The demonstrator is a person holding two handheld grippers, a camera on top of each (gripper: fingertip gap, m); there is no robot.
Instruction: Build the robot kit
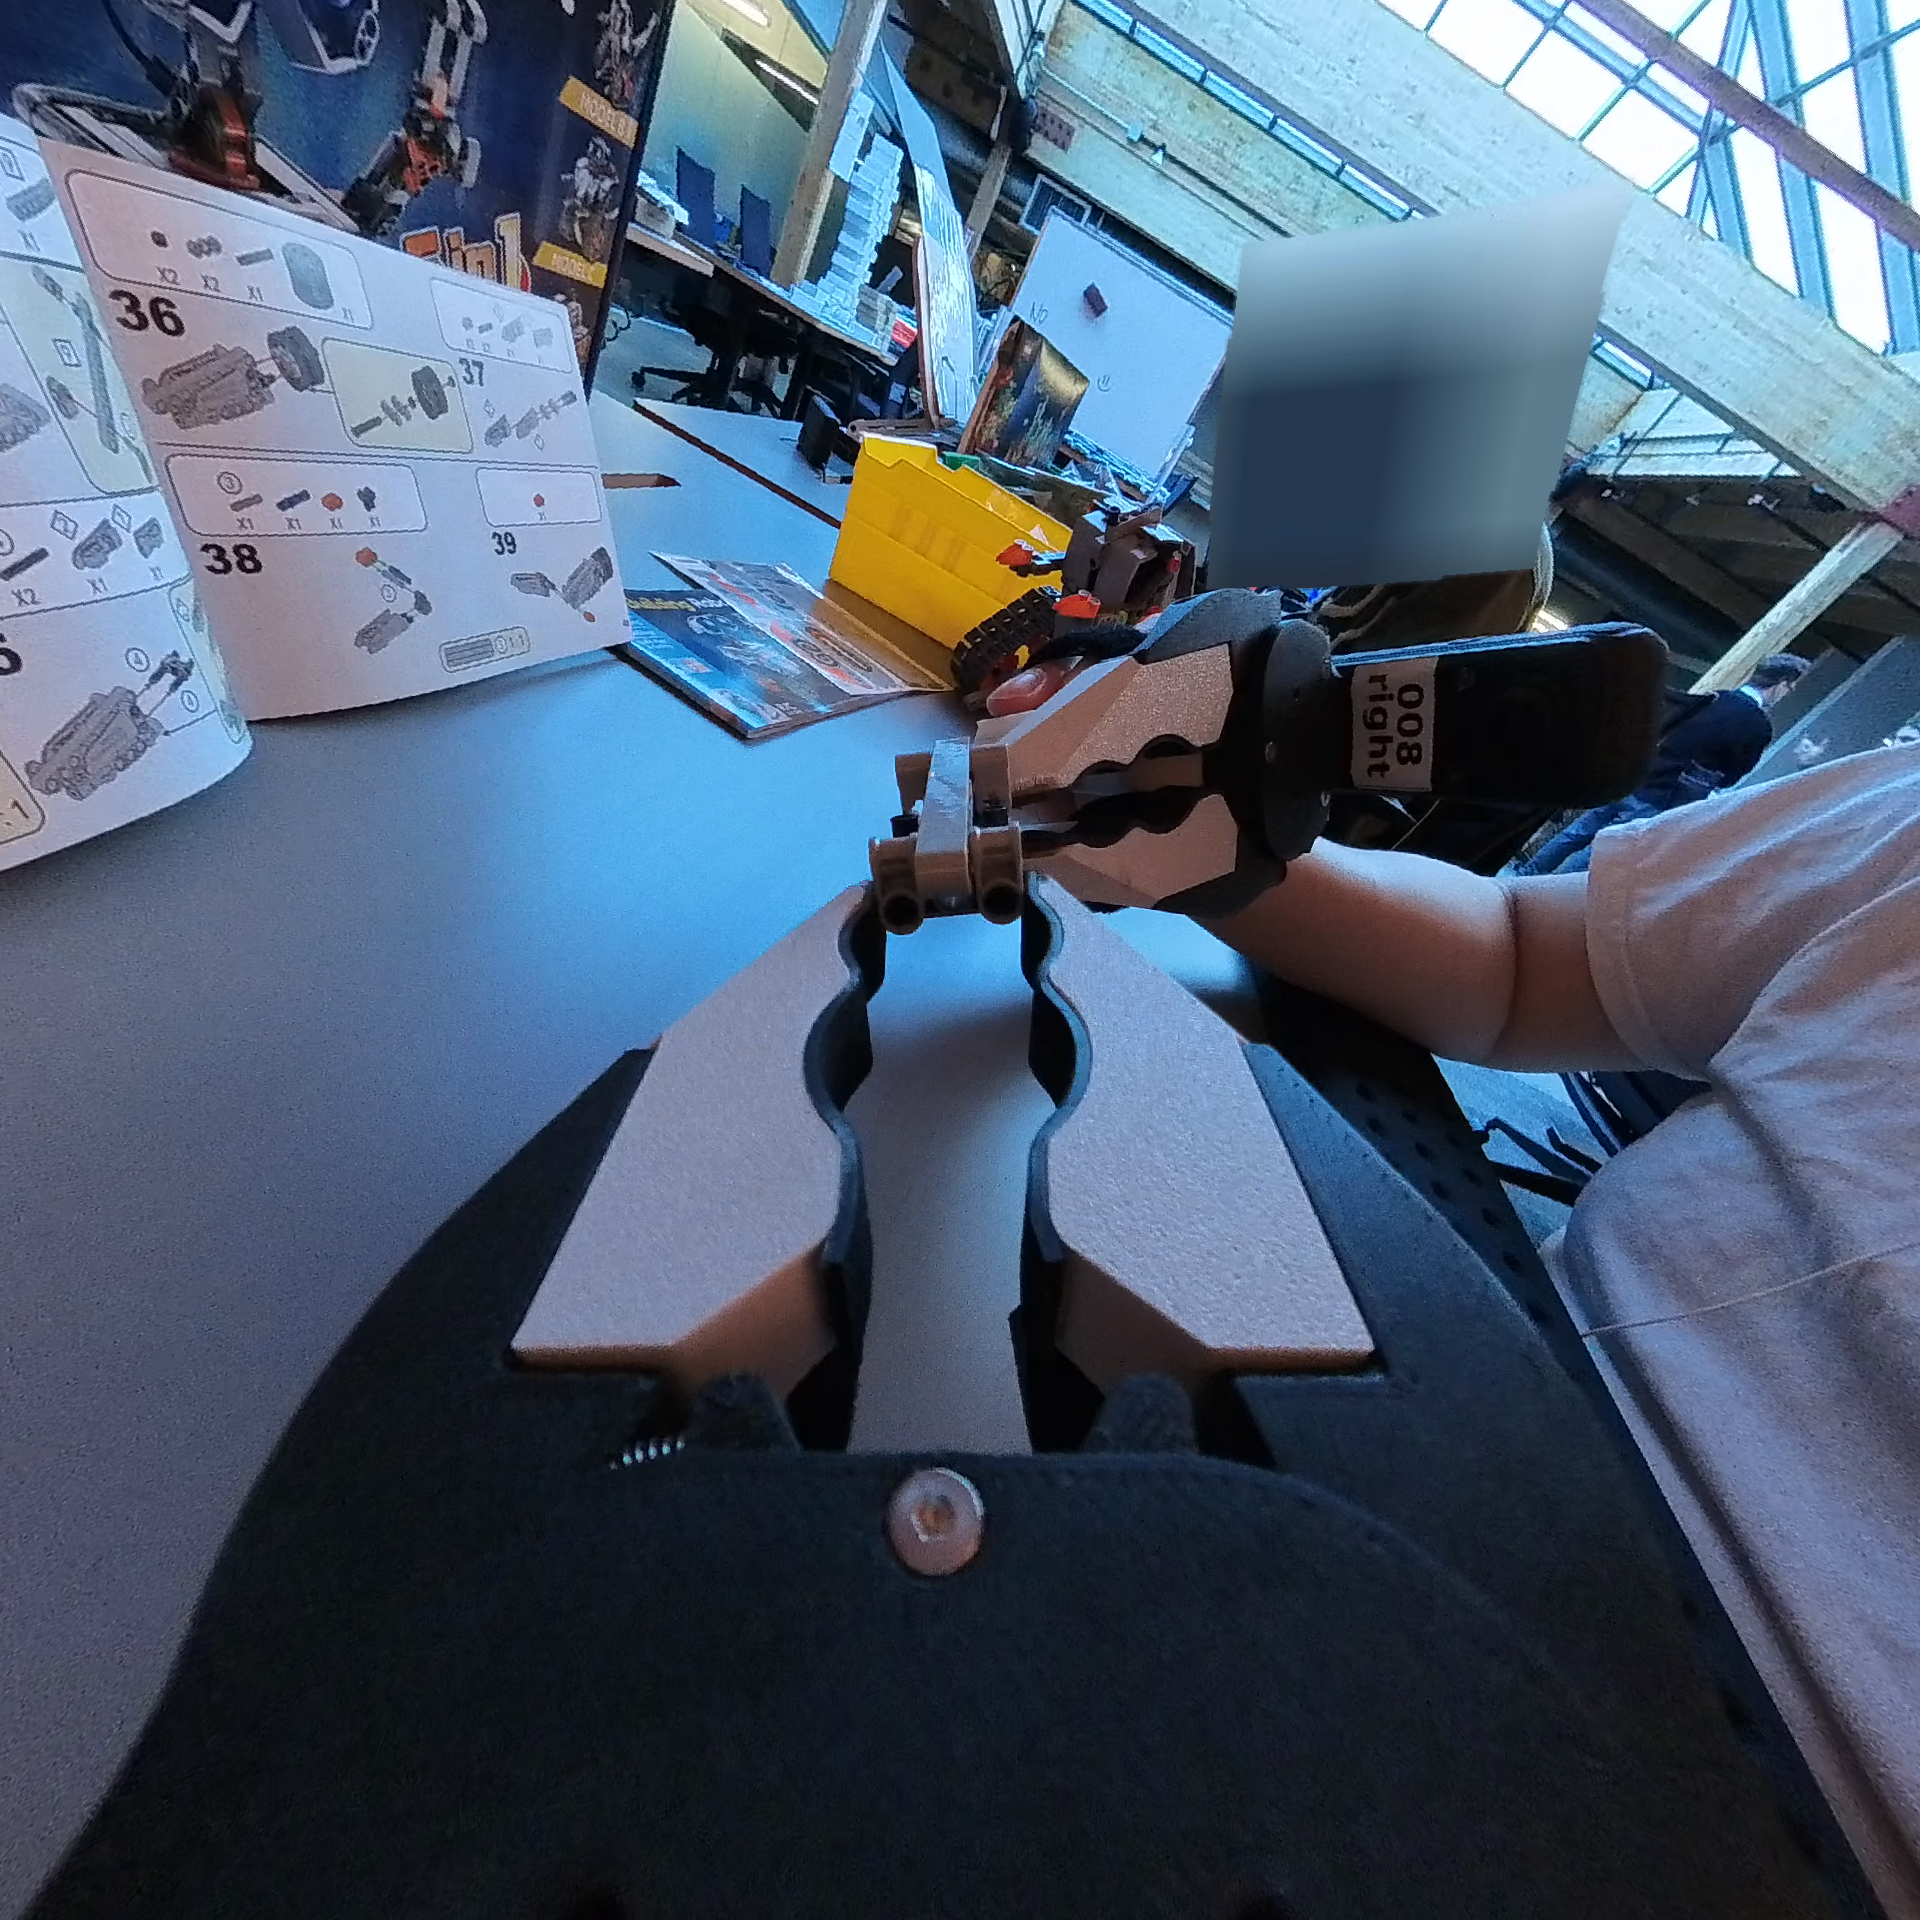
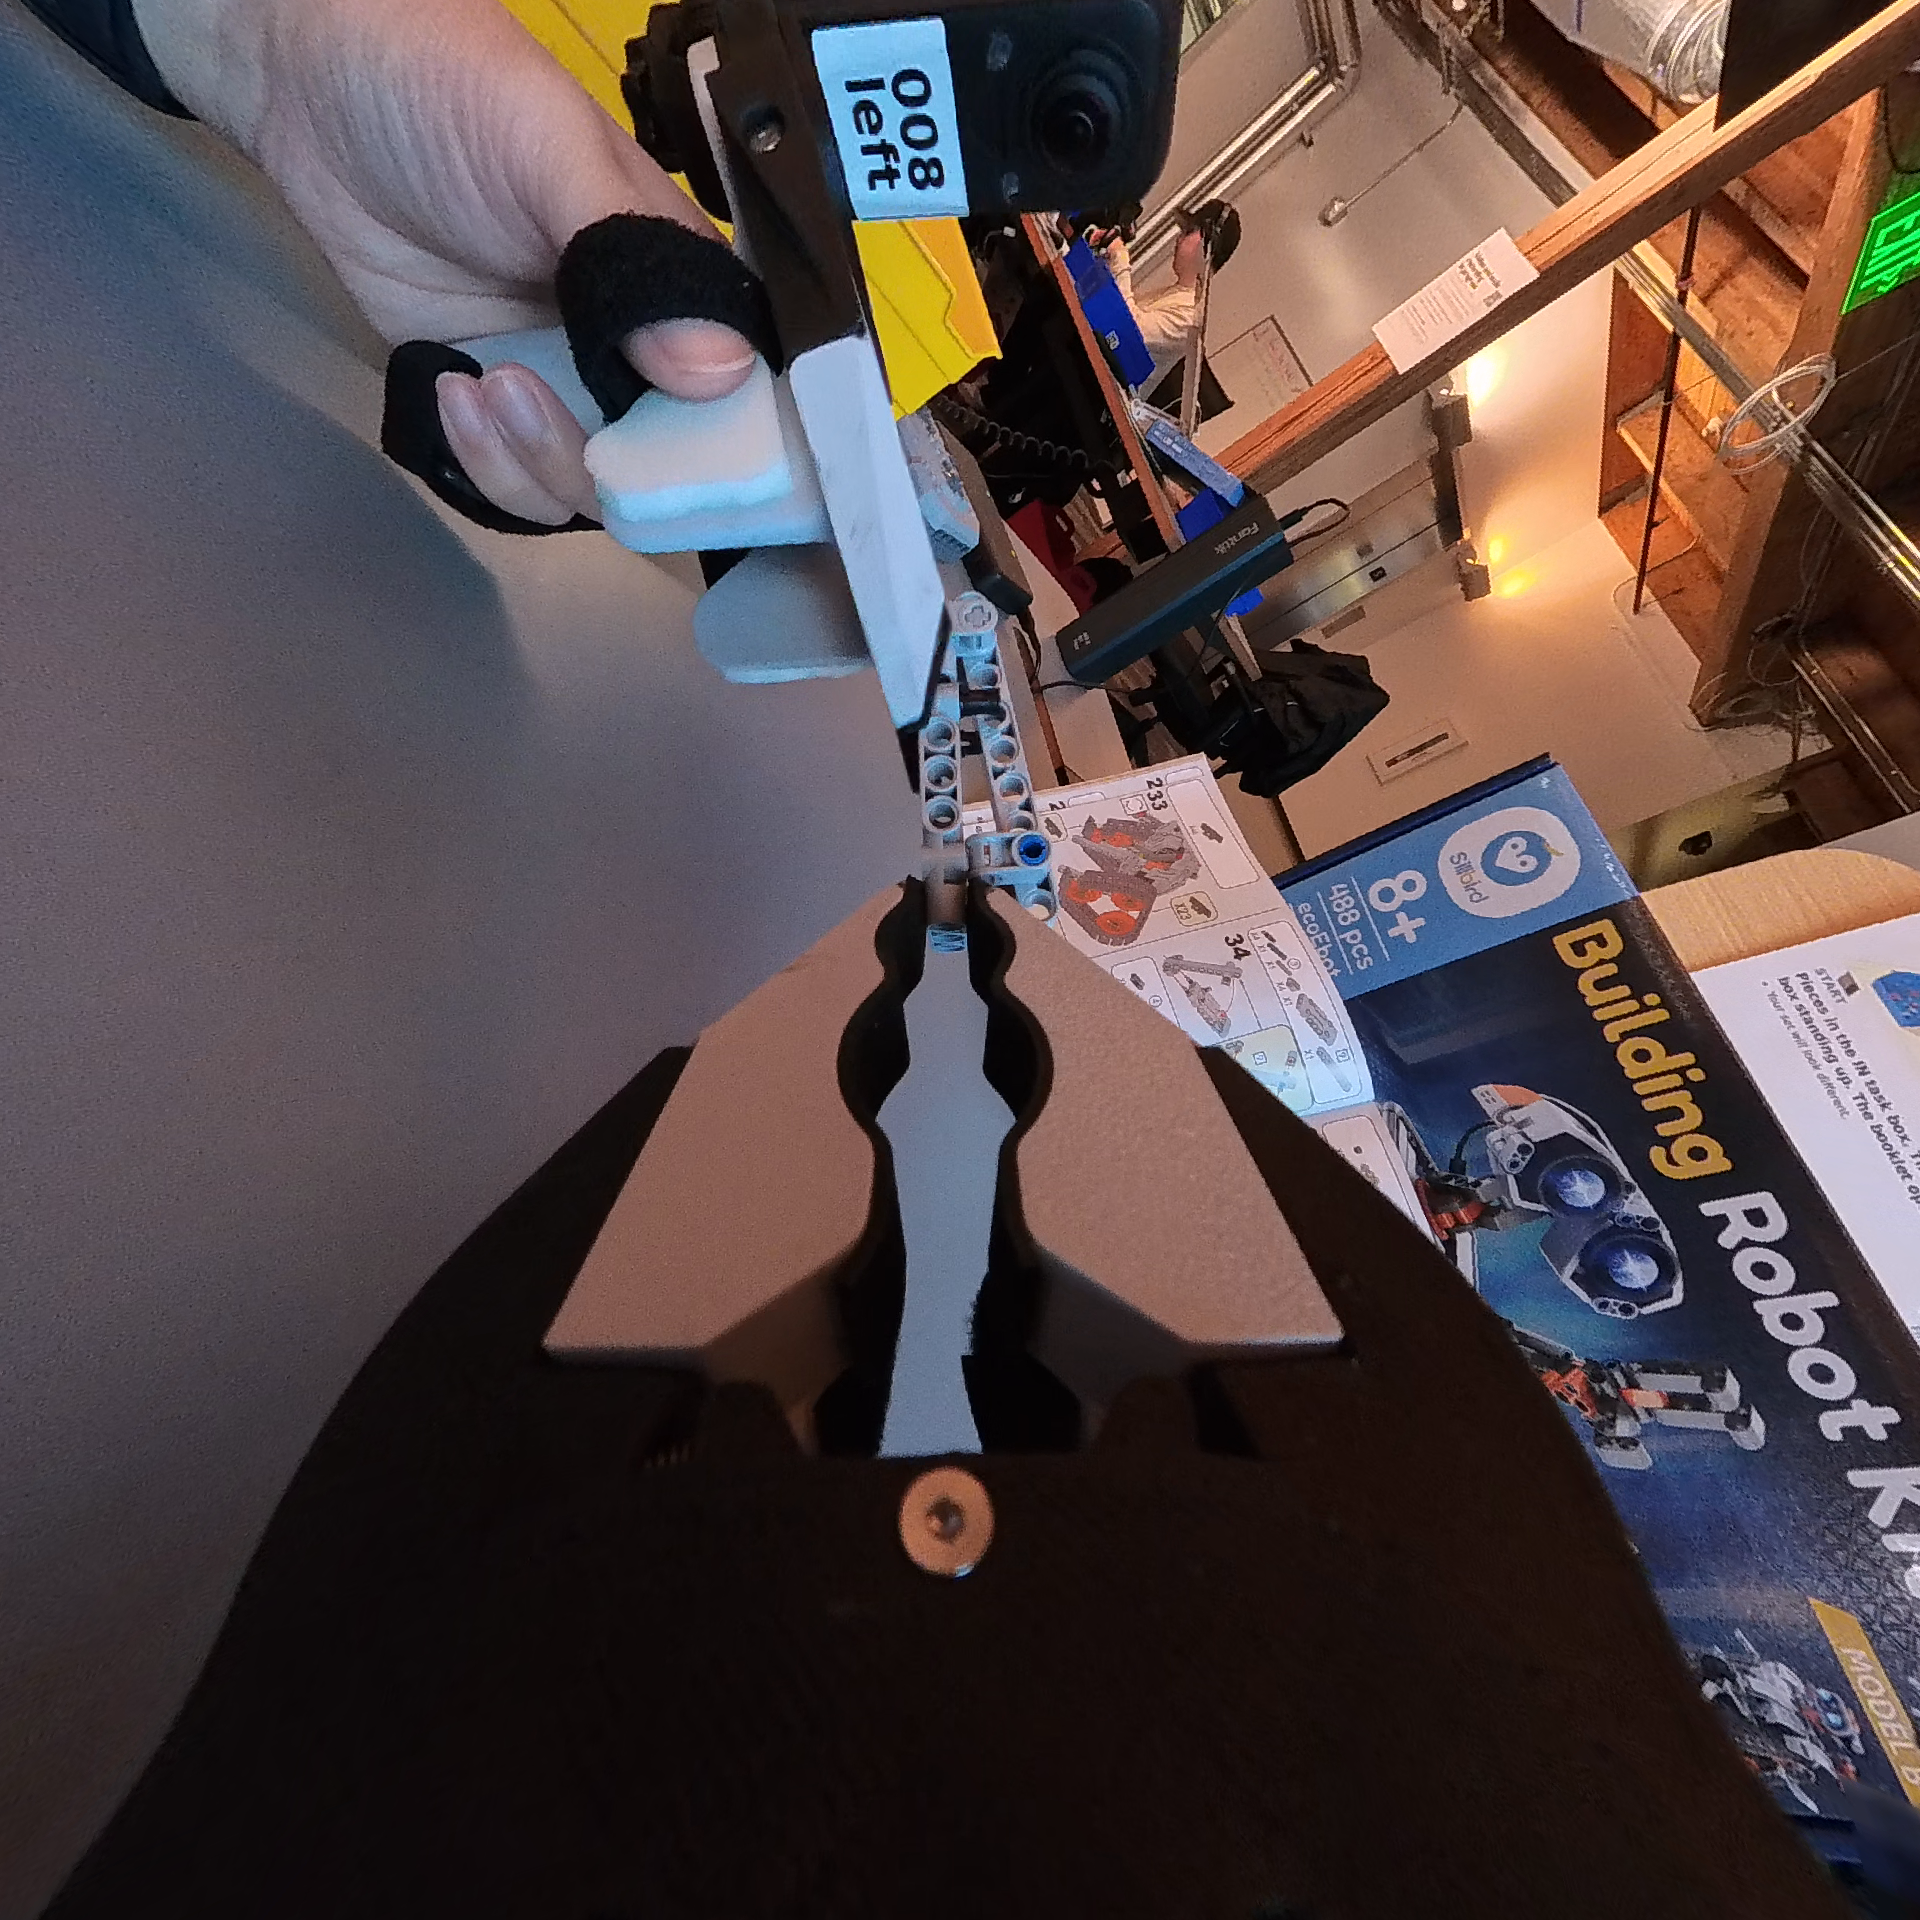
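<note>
Grey beam assembly (image 1: 940, 831) hangs above the grey table (image 1: 416, 987), pinched from two sides between both grippers. Going left to right in the left wrist view: an open instruction booklet (image 1: 343, 436) stands propped against a blue kit box (image 1: 416, 125), a second booklet (image 1: 769, 655) lies flat, then a yellow bin (image 1: 935, 540) and a partly built tracked model (image 1: 1081, 603).

The left gripper (image 1: 951, 909) has its tips closed on the assembly's lower crosspiece, two black pin holes facing the camera; the gap behind the tips stays wide. The right gripper (image 2: 948, 904) comes in from the right, its tips clamped on a short stub at the assembly's other end.

In the right wrist view the long axis runs straight ahead from the right gripper's tips toward the left gripper, so the two tools face each other along it. Neither is nearer; both touch it.

It is built of pale grey perforated beams, two lying nearly parallel, with a blue pin (image 2: 1030, 850) at a cross connector.
</note>
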